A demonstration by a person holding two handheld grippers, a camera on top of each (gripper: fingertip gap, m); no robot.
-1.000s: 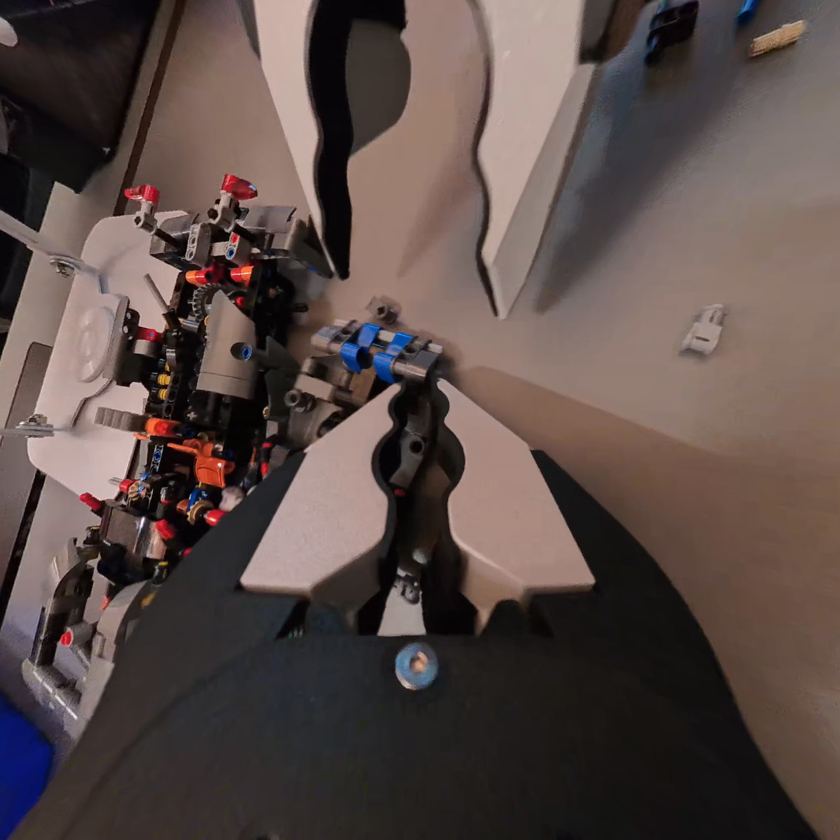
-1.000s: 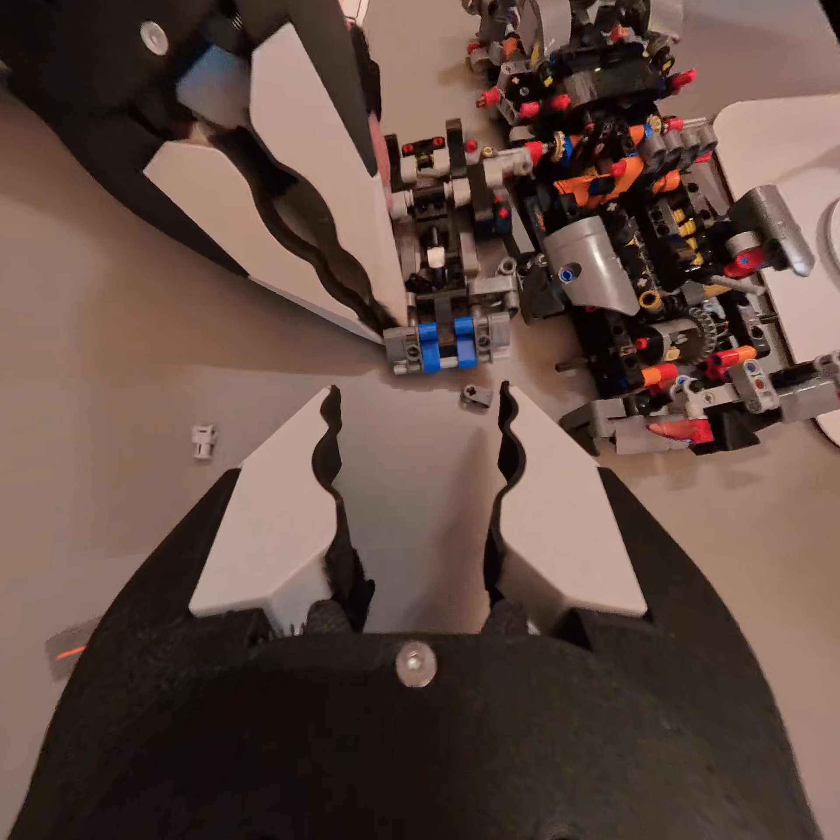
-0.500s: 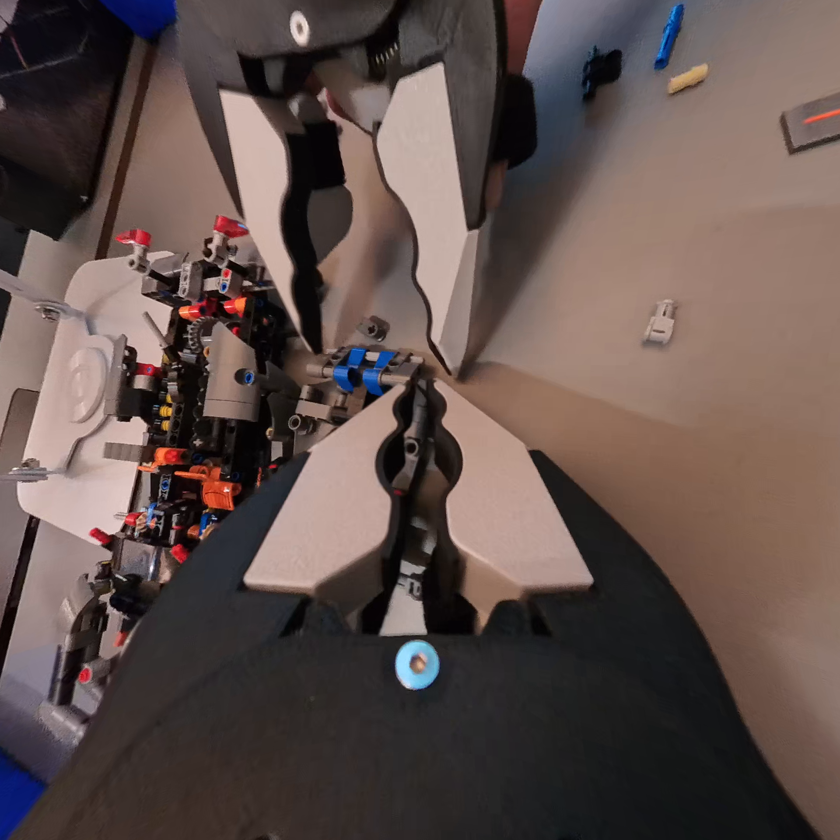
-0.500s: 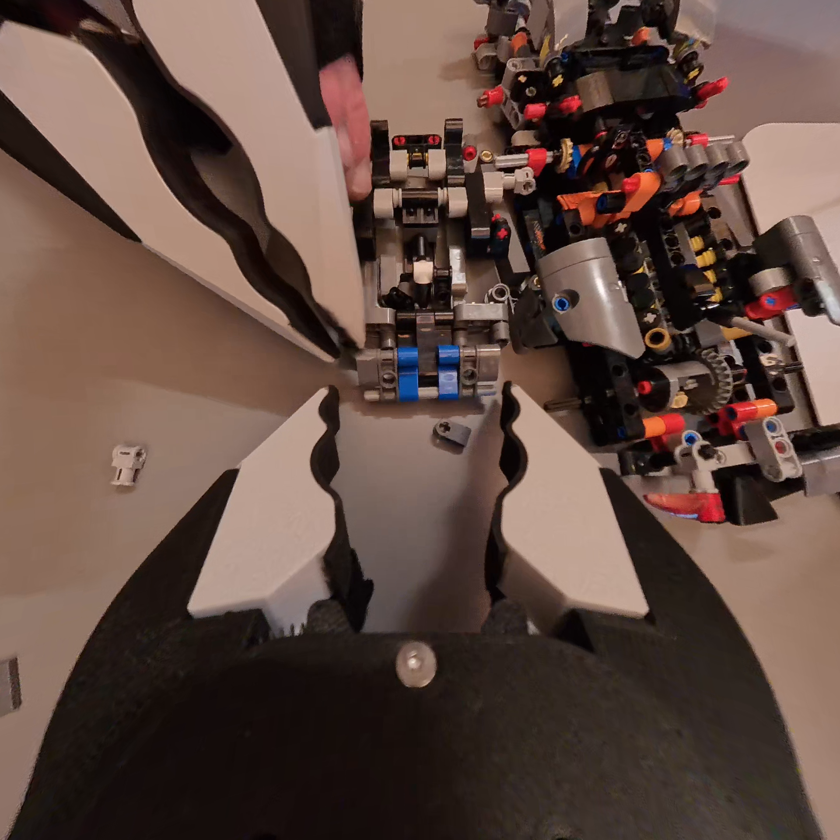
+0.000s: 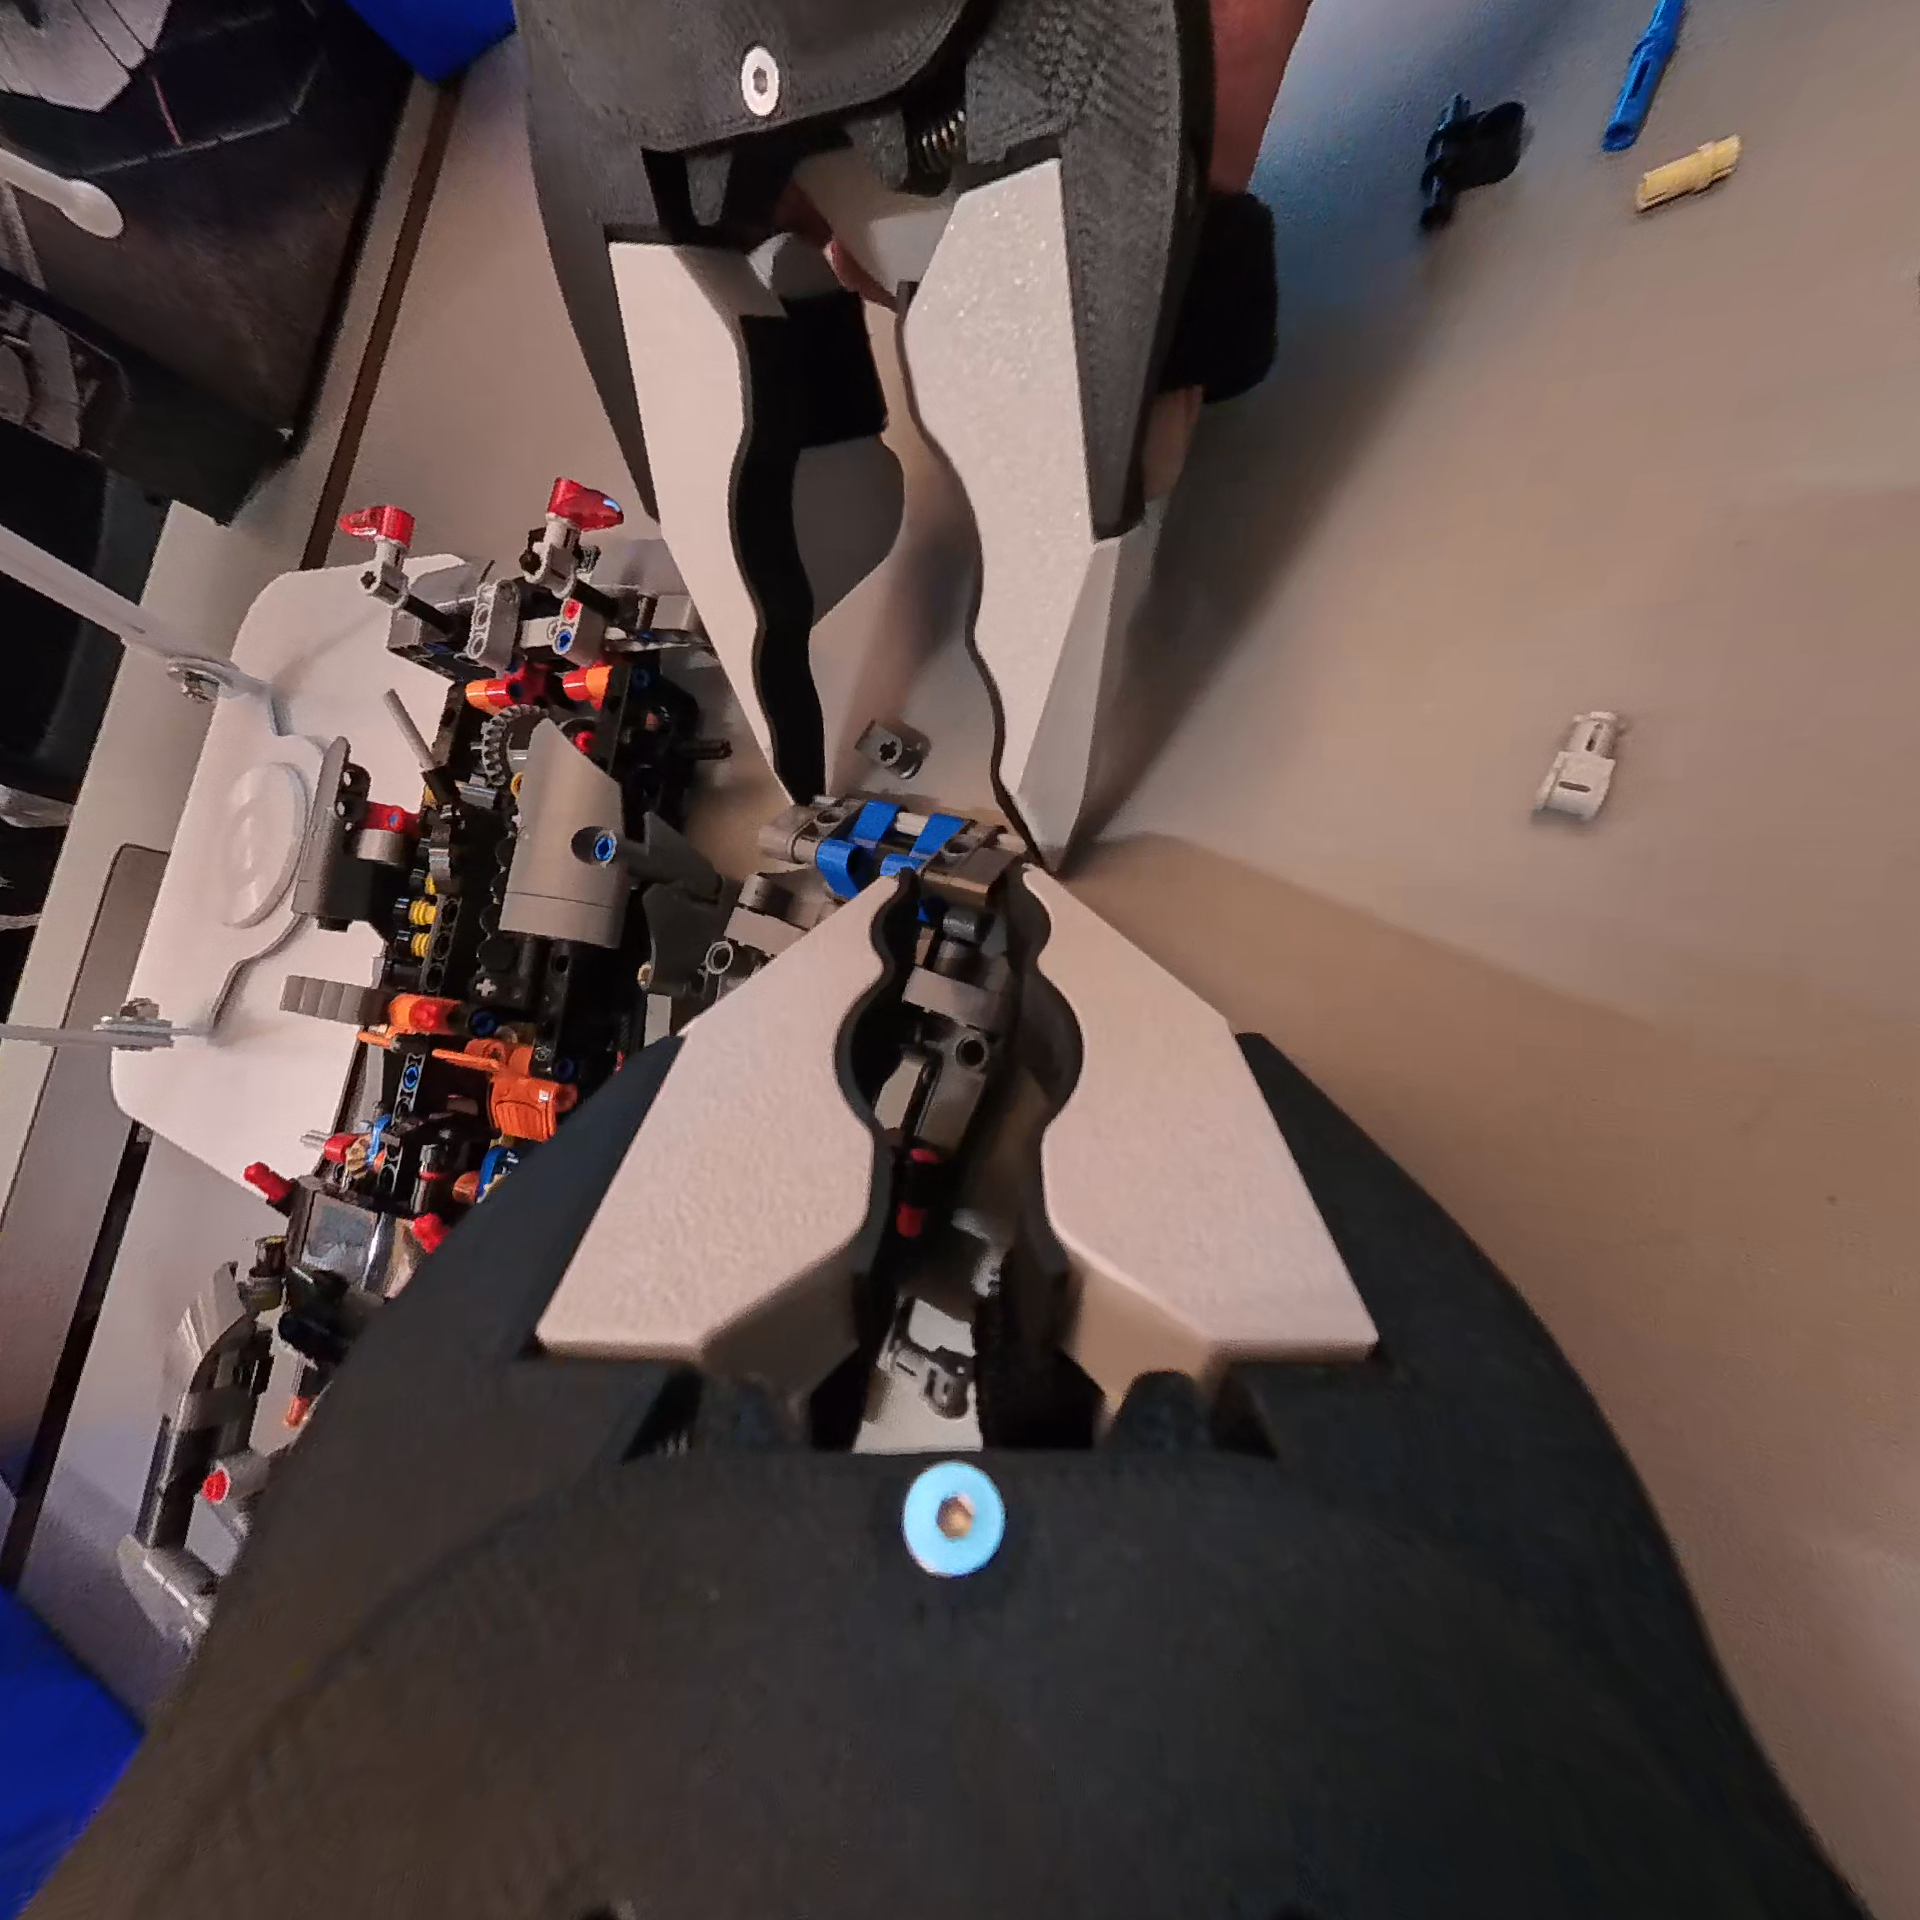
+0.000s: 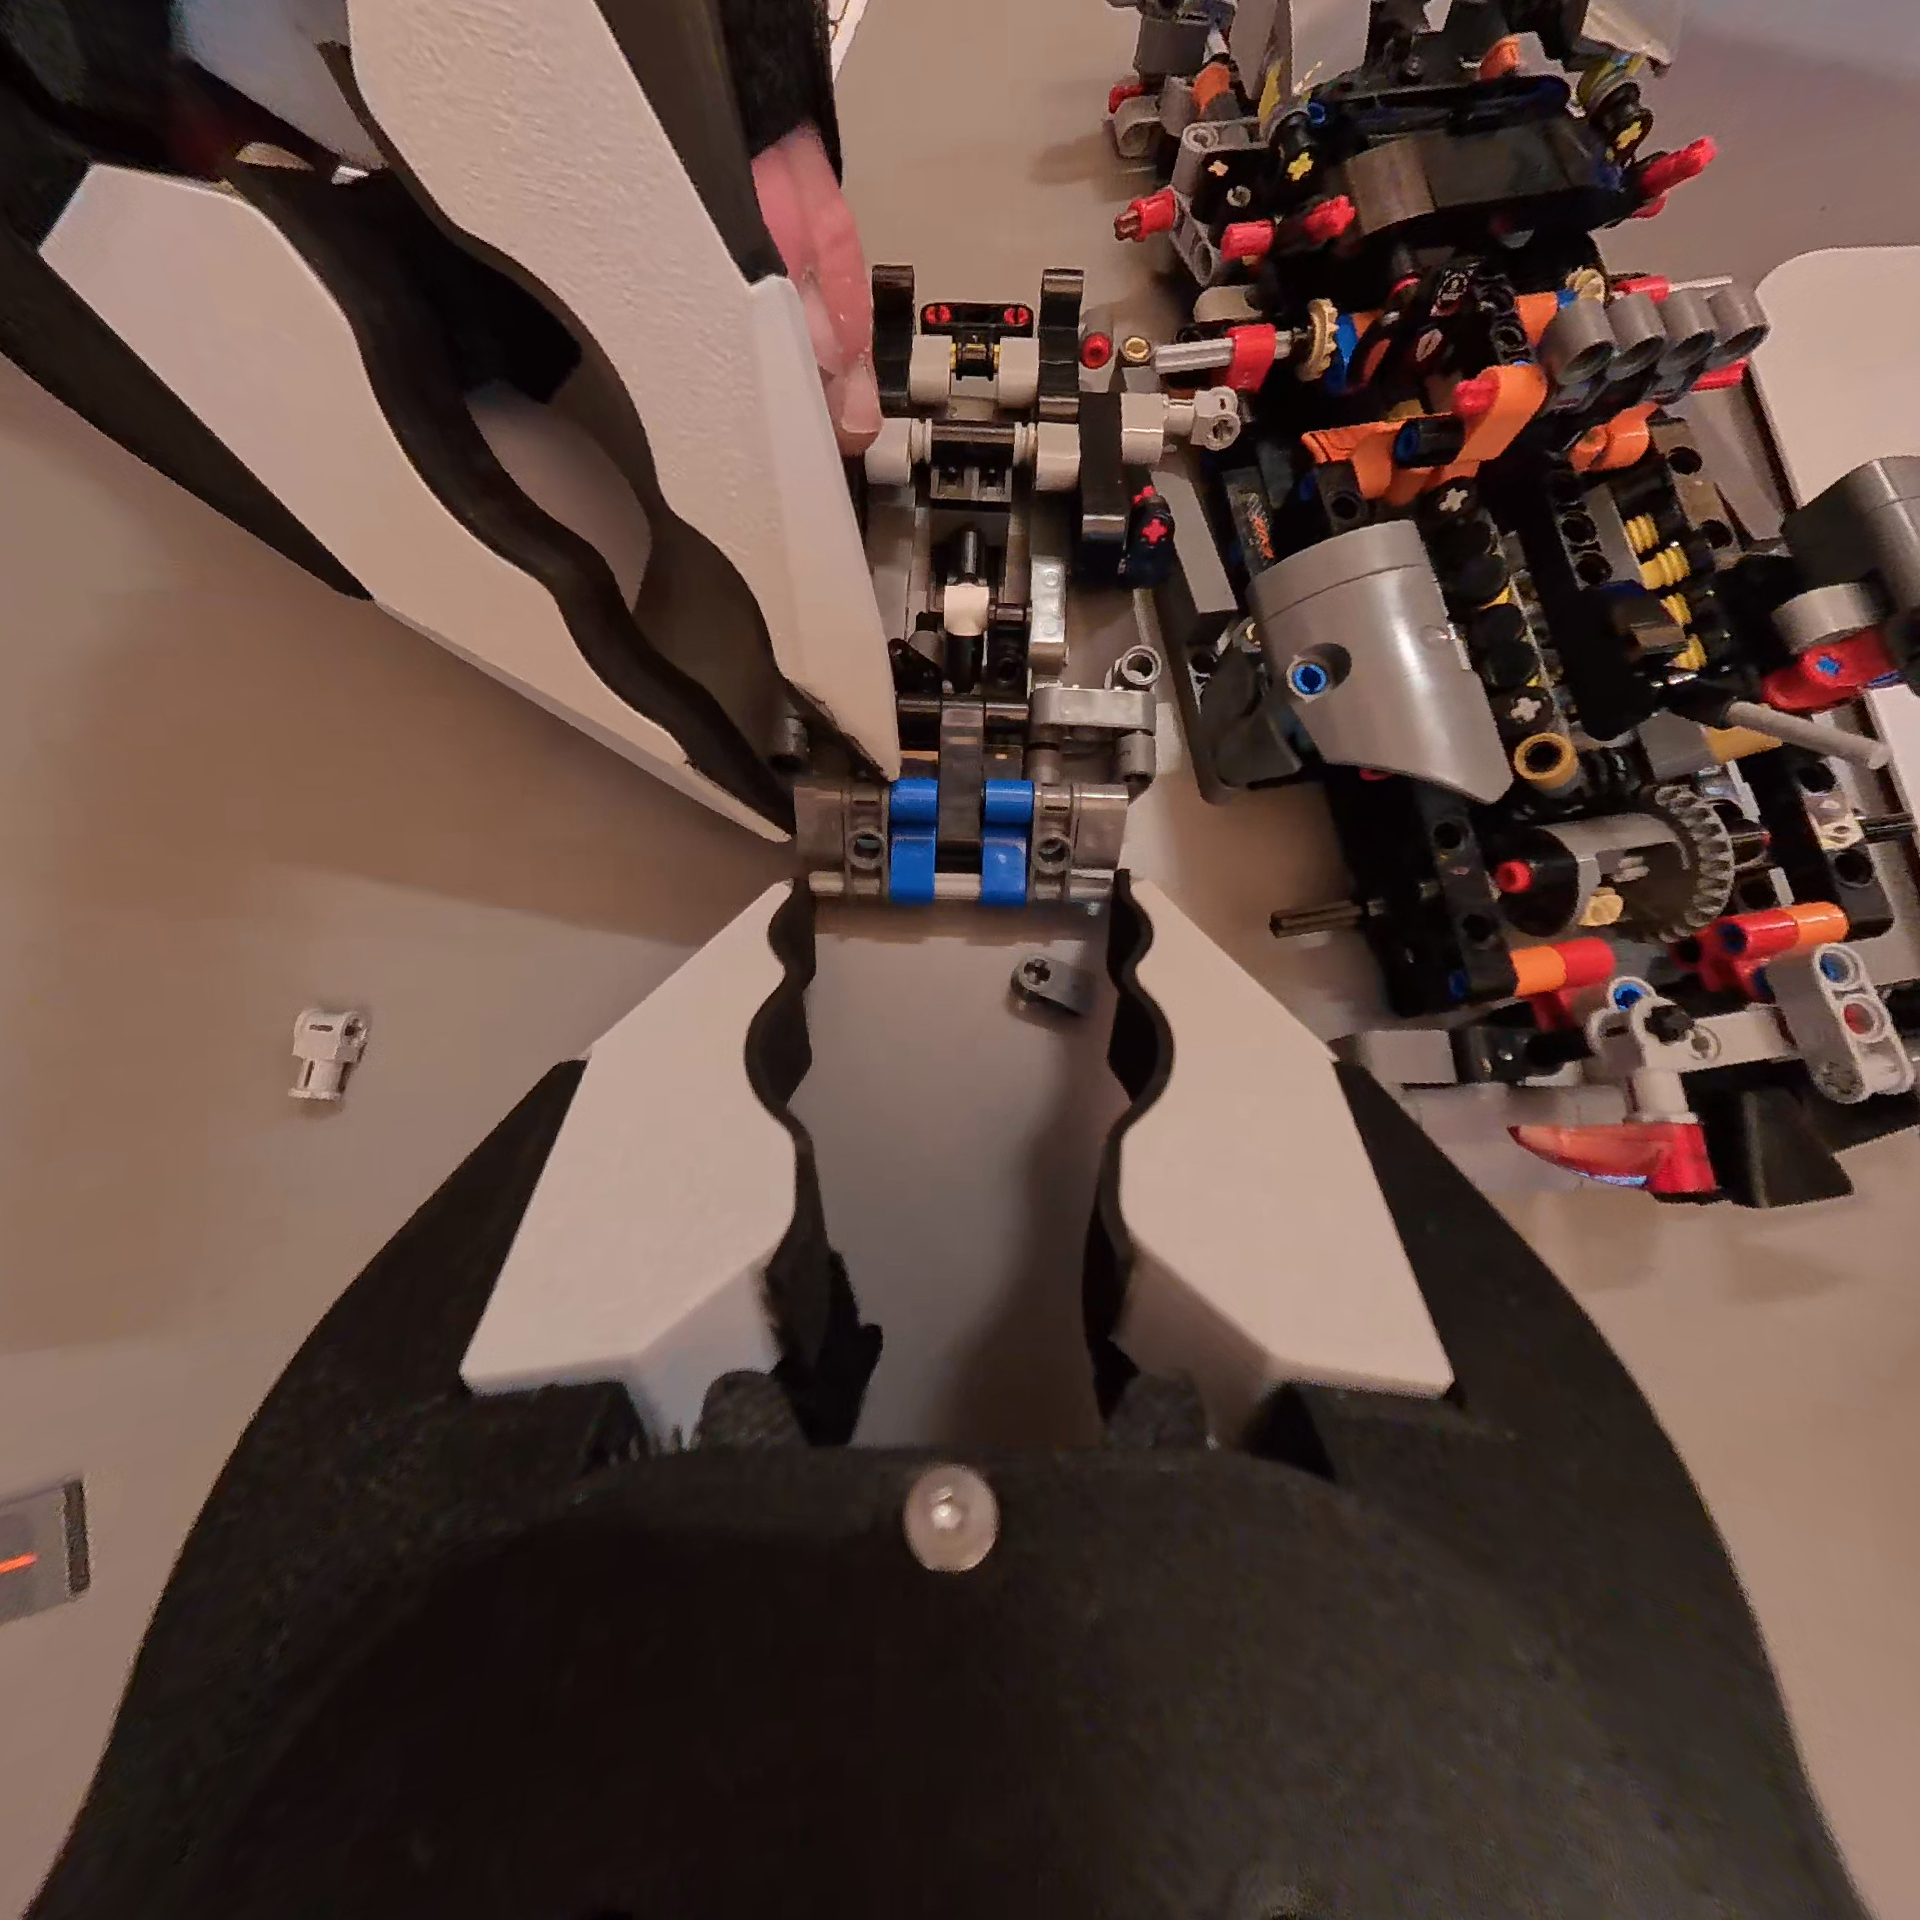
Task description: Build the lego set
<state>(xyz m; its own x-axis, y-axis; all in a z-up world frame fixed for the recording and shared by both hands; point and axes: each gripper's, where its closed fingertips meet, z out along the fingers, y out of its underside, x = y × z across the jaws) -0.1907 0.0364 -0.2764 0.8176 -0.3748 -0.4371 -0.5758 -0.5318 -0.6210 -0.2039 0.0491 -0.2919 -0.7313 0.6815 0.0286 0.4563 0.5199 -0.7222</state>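
Observation:
A small grey and black sub-assembly with two blue clips at its end [image 6: 958, 831] lies on the tan table beside the large Technic model [image 6: 1507, 623]. My left gripper [image 5: 961, 883] is shut on this sub-assembly [image 5: 940, 1049], which runs back between its fingers. It also shows in the right wrist view [image 6: 836, 795], gripping the sub-assembly's left side. My right gripper [image 6: 956, 894] is open, with its tips on either side of the blue-clip end. It shows from the front in the left wrist view [image 5: 925, 821]. A small dark grey connector [image 6: 1049, 982] lies between the right fingers.
The large model [image 5: 520, 883] sits partly on a white plate [image 5: 239, 831]. A light grey connector [image 6: 327, 1051] lies alone to the left. Black [image 5: 1470, 140], blue [image 5: 1642, 73] and tan [image 5: 1688, 171] loose pieces lie farther off. A grey card [image 6: 36, 1558] lies at the left edge. My left and right fingertips are right by each other. From either gripper's tips it is about 9 cm to the light grey connector [image 6: 327, 1051]. It is also in sight in the left wrist view [image 5: 1562, 751].
My right gripper has moved forward, still open, until its tips flank the blue-clip end. My left gripper has kept its hold on the sub-assembly.

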